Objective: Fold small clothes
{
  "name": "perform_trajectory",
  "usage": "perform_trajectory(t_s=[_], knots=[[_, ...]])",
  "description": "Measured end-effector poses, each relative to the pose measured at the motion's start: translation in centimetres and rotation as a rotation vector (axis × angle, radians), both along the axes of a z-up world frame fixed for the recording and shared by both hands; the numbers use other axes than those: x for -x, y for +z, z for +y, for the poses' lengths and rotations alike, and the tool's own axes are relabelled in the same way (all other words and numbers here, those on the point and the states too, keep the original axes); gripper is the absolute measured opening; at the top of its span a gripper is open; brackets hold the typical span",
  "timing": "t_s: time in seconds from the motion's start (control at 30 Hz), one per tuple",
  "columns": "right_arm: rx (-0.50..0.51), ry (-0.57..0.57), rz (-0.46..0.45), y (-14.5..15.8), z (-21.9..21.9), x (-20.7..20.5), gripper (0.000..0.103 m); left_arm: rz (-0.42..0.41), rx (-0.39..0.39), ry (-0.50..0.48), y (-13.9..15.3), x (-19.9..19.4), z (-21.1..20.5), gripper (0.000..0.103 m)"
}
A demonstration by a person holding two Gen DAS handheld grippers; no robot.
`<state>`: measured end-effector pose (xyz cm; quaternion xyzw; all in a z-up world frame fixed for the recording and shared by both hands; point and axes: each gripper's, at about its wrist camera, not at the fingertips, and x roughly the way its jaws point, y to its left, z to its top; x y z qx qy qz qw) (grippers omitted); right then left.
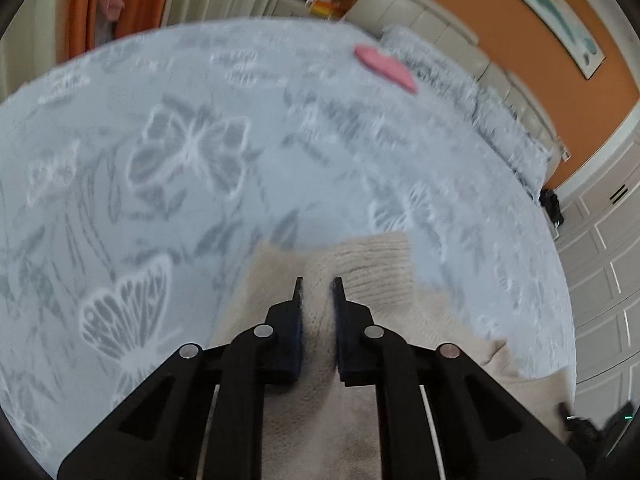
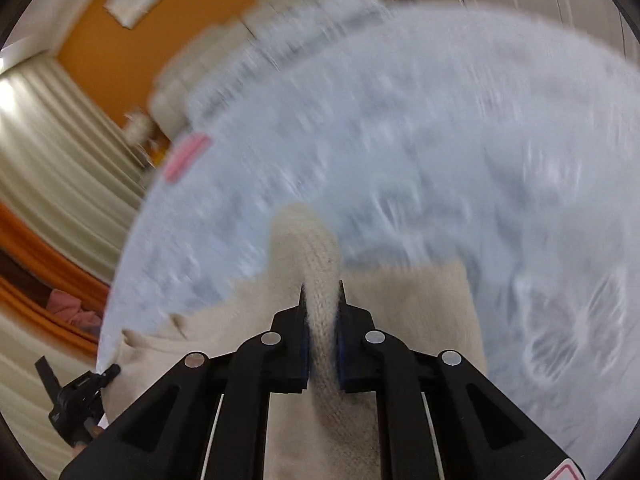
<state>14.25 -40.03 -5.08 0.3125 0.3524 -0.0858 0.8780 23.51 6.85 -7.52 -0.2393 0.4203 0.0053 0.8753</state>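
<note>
A cream knitted garment (image 1: 372,276) lies on the bed at the near edge, with a ribbed hem or cuff showing. My left gripper (image 1: 319,286) is shut on a fold of it. In the right wrist view the same cream garment (image 2: 420,300) lies below, and my right gripper (image 2: 321,290) is shut on its ribbed edge (image 2: 308,240), which stands up between the fingers. The left gripper (image 2: 76,396) shows at the lower left of the right wrist view, and the right gripper (image 1: 592,424) at the lower right of the left wrist view. Both views are motion-blurred.
The bed has a pale blue cover (image 1: 192,148) with a butterfly print. A pink folded item (image 1: 386,66) lies far up the bed near the pillows (image 1: 460,88); it also shows in the right wrist view (image 2: 186,156). Orange curtains (image 1: 84,8) and white cupboards (image 1: 604,264) flank the bed.
</note>
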Motion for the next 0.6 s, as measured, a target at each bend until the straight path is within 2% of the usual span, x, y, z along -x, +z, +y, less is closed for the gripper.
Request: perform_trajectory(t_s=[0.07, 0.13, 0.17, 0.23, 0.27, 0.3, 0.33, 0.37, 0.4, 0.47, 0.53, 0.6], knots=[[0.05, -0.029, 0.031, -0.2, -0.1, -0.2, 0.009, 0.032, -0.036, 0.012, -0.7, -0.5, -0.1, 0.011], [0.056, -0.038, 0.19, -4.1, -0.9, -1.5, 0.01, 0.114, -0.038, 0.022, -3.1, -1.4, 0.1, 0.012], [0.014, -0.024, 0.295, -6.8, -1.3, -2.2, 0.01, 0.129, -0.027, 0.024, -3.8, -1.6, 0.3, 0.012], [-0.027, -0.058, 0.26, -6.8, -2.0, -1.9, 0.013, 0.114, -0.063, 0.012, -2.9, -1.6, 0.0, 0.016], [-0.006, -0.071, 0.231, -5.2, -2.0, -1.7, 0.014, 0.105, -0.082, 0.006, -2.3, -1.5, -0.2, 0.019], [0.039, -0.094, 0.184, -3.6, -1.8, -1.3, 0.02, 0.081, -0.102, 0.01, -1.3, -1.3, -0.3, 0.018], [0.08, -0.112, 0.131, -2.1, -1.3, -0.7, 0.021, 0.037, -0.124, 0.026, 0.0, -0.8, -0.5, 0.019], [0.095, -0.096, 0.069, -0.6, -0.5, -0.3, 0.021, 0.012, -0.125, 0.031, 0.8, -0.6, -0.6, 0.024], [0.066, -0.052, 0.031, 0.0, 0.2, -0.3, 0.02, -0.015, -0.103, 0.022, 1.5, -0.4, -0.7, 0.03], [-0.022, 0.059, 0.021, -0.6, 2.2, -1.3, 0.018, -0.035, -0.049, -0.021, 2.0, -0.3, -1.4, 0.031], [-0.129, 0.202, 0.083, -3.1, 5.9, -3.3, 0.013, -0.017, -0.002, -0.134, 1.3, -0.7, -3.2, 0.032], [-0.152, 0.35, 0.148, -4.8, 10.2, -5.2, 0.008, 0.019, 0.028, -0.235, 0.3, -1.0, -4.9, 0.032]])
